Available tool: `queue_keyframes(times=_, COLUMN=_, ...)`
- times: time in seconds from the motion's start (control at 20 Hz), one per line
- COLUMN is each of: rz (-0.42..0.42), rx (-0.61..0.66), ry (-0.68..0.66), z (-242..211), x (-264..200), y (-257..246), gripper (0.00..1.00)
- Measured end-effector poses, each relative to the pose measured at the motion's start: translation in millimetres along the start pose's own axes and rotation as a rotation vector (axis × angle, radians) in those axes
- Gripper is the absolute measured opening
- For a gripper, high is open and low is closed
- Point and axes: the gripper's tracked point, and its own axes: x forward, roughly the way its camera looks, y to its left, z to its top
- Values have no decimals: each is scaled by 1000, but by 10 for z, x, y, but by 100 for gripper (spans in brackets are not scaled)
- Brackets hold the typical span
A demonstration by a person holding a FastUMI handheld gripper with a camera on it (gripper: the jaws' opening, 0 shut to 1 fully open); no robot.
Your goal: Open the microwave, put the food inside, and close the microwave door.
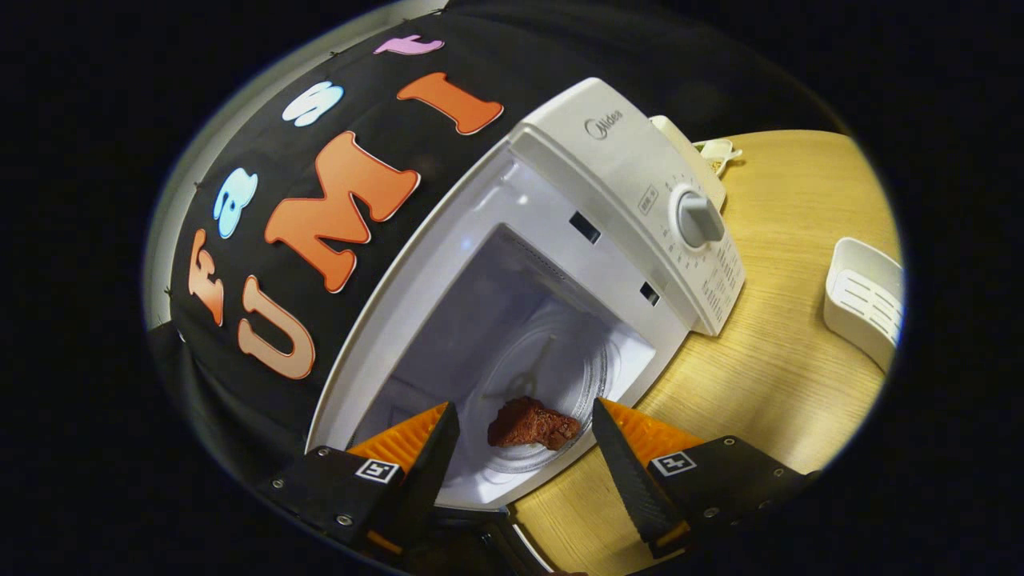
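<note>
A white microwave stands on the wooden table with its cavity open toward me; the door itself is out of sight. A brown chunk of food lies on the glass turntable inside, near the front rim. My gripper is open, and the food sits in the gap between the fingertips without either finger touching it. The fingers reach just into the cavity mouth. The control panel with a grey dial is to the right of the cavity.
The wooden table stretches to the right of the microwave. A white slotted basket sits on it at the far right. A small white object lies behind the microwave.
</note>
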Motion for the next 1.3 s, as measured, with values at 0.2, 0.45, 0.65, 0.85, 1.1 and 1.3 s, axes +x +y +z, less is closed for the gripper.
queue_keyframes(times=0.2, rz=14, rx=-98, ry=1, z=185, x=-485, y=54, gripper=98)
queue_keyframes(times=0.45, rz=7, rx=-263, ry=4, z=388, x=-1163, y=201, gripper=98)
queue_keyframes(times=0.65, rz=9, rx=-428, ry=4, z=385, x=-1689, y=457, gripper=90)
queue_keyframes(times=0.85, rz=18, rx=-523, ry=-20, z=250, x=-2132, y=716, gripper=61)
queue_keyframes(times=1.1, rz=35, rx=-557, ry=11, z=-192, x=-2621, y=892, gripper=17)
queue_keyframes(times=1.3, rz=37, rx=-595, ry=63, z=-681, x=-2942, y=975, gripper=1)
